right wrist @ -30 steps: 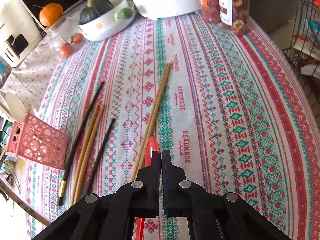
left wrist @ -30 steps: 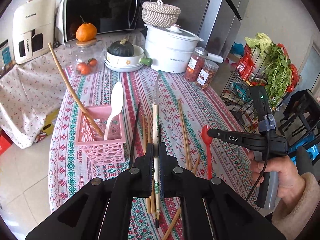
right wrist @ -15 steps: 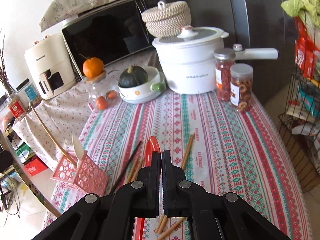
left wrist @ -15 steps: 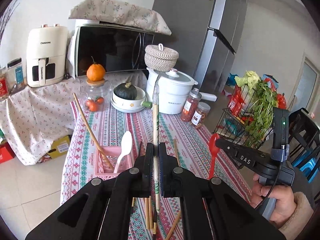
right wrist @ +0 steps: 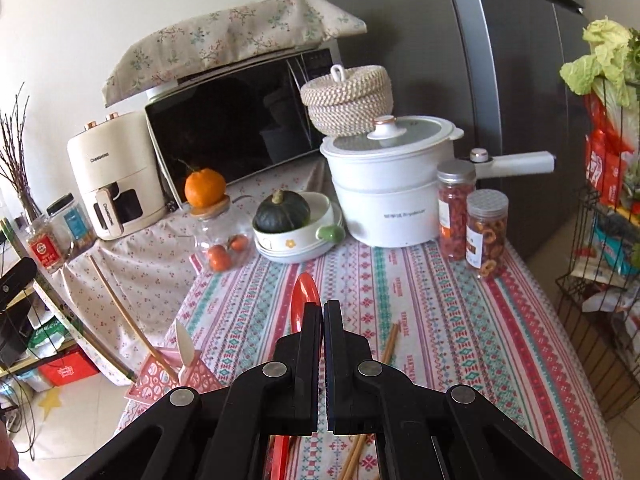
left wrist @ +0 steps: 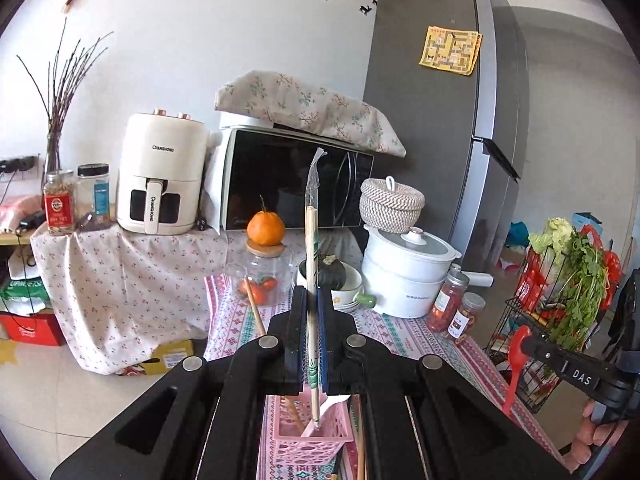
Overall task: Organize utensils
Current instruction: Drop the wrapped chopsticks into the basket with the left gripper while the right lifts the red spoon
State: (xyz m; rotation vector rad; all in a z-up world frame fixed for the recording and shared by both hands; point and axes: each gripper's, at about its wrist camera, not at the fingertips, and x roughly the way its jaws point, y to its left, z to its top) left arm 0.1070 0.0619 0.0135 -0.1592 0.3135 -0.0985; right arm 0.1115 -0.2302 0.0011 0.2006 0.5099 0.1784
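Chopsticks in a clear wrapper (left wrist: 311, 240) stand nearly upright, clamped between the closed jaws of the left tool (left wrist: 312, 300), their lower tip hanging just over the pink plastic basket (left wrist: 308, 438) below it. That basket already holds a white spoon (right wrist: 185, 342) and a long wooden chopstick (right wrist: 120, 308) leaning out to its left. The right tool (right wrist: 322, 308), jaws pressed together, grips a red plastic spoon (right wrist: 305, 294) by its handle, the bowl poking out ahead of the fingertips above the patterned surface (right wrist: 460, 320). Loose wooden chopsticks (right wrist: 390, 340) lie on the cloth just right of that tool. Beyond both tools stand a glass jar of tomatoes (right wrist: 224, 240) topped by an orange (right wrist: 205, 187), a dark green squash (right wrist: 282, 213) in a white dish, a white lidded pot (right wrist: 392, 196) and two snack jars (right wrist: 472, 216). A microwave (left wrist: 296, 188) and a cream air fryer (left wrist: 164, 184) sit farther back. In the left view, a hand (left wrist: 600, 436) holds the right tool at the lower right edge.
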